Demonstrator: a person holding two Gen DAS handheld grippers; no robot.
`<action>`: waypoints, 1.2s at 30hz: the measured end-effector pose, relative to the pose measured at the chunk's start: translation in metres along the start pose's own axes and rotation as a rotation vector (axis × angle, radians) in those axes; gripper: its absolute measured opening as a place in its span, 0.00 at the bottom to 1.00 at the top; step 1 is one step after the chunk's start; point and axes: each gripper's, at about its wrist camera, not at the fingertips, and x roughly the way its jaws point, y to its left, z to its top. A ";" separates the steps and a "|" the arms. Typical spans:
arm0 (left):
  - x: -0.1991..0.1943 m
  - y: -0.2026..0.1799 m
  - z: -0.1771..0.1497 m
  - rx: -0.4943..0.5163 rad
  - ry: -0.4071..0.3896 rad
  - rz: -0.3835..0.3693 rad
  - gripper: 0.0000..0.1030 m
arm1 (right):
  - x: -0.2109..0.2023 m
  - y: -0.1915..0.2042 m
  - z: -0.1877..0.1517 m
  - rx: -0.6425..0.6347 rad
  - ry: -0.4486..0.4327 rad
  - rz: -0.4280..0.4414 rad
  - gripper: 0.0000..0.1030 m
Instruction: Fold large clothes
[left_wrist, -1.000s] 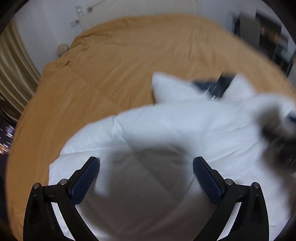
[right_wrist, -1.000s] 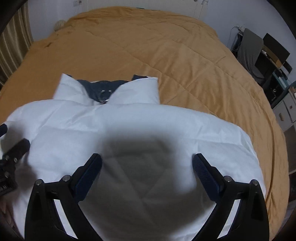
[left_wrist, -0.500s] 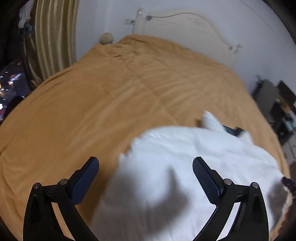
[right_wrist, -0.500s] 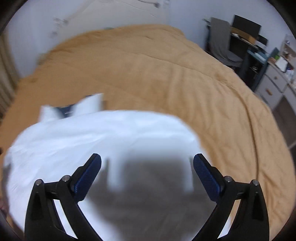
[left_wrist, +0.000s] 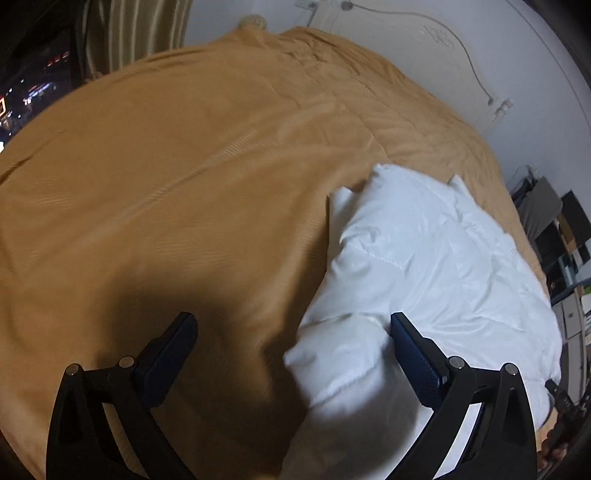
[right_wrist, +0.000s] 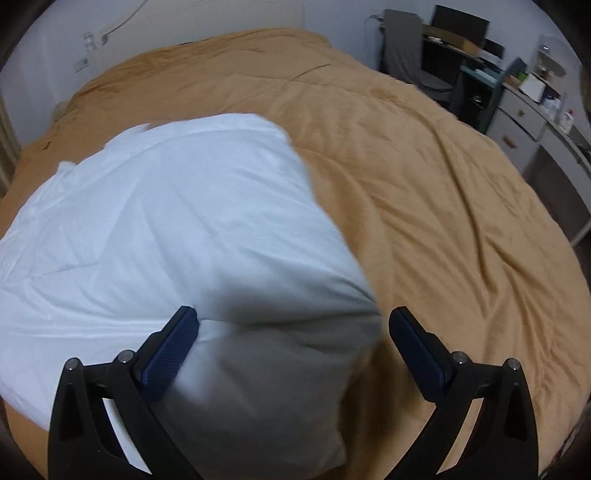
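1 white puffy jacket (left_wrist: 424, 266) on 1 orange bedspread (left_wrist: 184, 184) | left gripper (left_wrist: 293, 350), right gripper (right_wrist: 291, 347) both released | navy collar lining gone from view since earlier

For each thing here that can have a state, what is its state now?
white padded jacket: lying on the bed, bunched, not gripped
orange bedspread: spread over the bed, lightly wrinkled
left gripper: open, fingers apart
right gripper: open over the jacket's edge
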 end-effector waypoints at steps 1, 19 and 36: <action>-0.010 0.006 -0.003 -0.049 -0.004 -0.046 0.98 | -0.008 -0.006 0.000 0.034 -0.008 0.022 0.99; 0.001 0.014 -0.081 -0.447 0.052 -0.507 0.99 | 0.032 0.091 -0.004 -0.197 -0.010 0.187 1.00; 0.057 -0.053 -0.060 -0.405 0.061 -0.386 0.67 | 0.012 0.086 -0.025 -0.174 -0.036 0.161 0.99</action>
